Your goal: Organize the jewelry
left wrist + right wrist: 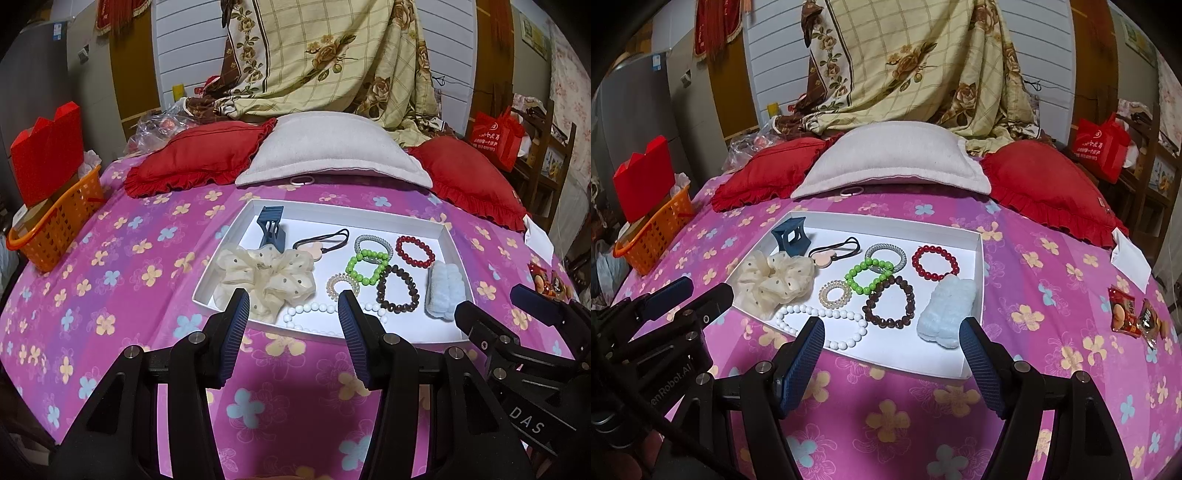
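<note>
A shallow white tray (977,258) is seen on the pink flowered bed (1034,295), holding bracelets, a cream scrunchie (775,280) and a blue claw clip (788,236). The left hand-held gripper (291,308) and right hand-held gripper (892,332) are held apart and empty above the tray's near edge, perhaps just short of the white bead bracelet (846,325).

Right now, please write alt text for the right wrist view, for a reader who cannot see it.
A white tray on a pink flowered bedspread holds bead bracelets, hair ties, a cream scrunchie and a blue hair claw. The right gripper hovers near the tray's front edge, jaws open and empty.
</note>
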A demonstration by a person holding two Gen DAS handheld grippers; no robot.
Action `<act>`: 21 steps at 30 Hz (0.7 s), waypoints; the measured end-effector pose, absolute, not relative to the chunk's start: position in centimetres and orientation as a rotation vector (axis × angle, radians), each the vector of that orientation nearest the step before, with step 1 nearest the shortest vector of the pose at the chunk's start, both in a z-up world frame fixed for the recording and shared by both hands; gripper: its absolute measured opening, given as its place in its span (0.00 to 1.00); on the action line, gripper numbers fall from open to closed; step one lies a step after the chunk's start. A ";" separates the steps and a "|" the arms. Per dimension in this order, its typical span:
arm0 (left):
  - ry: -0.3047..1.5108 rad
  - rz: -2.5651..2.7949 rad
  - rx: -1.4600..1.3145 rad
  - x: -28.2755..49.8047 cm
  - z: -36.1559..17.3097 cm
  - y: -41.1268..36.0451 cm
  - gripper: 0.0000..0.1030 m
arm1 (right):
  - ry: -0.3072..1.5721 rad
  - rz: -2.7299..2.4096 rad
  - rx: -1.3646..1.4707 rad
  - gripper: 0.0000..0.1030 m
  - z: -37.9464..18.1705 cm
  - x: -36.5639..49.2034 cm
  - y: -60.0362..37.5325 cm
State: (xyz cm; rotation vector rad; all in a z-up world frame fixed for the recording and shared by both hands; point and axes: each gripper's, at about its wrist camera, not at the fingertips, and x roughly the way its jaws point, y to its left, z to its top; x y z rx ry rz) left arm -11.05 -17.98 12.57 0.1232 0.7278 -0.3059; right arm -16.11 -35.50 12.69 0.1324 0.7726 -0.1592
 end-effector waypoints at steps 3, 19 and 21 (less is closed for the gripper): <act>0.730 -0.305 0.125 -11.0 12.5 -17.9 0.48 | 0.771 -0.159 0.133 0.71 12.7 -16.1 -35.5; 0.733 -0.305 0.127 -11.0 12.2 -17.9 0.48 | 0.785 -0.152 0.126 0.71 12.5 -15.7 -35.3; 0.733 -0.305 0.127 -11.0 12.0 -17.9 0.48 | 0.787 -0.153 0.127 0.71 12.4 -15.7 -35.3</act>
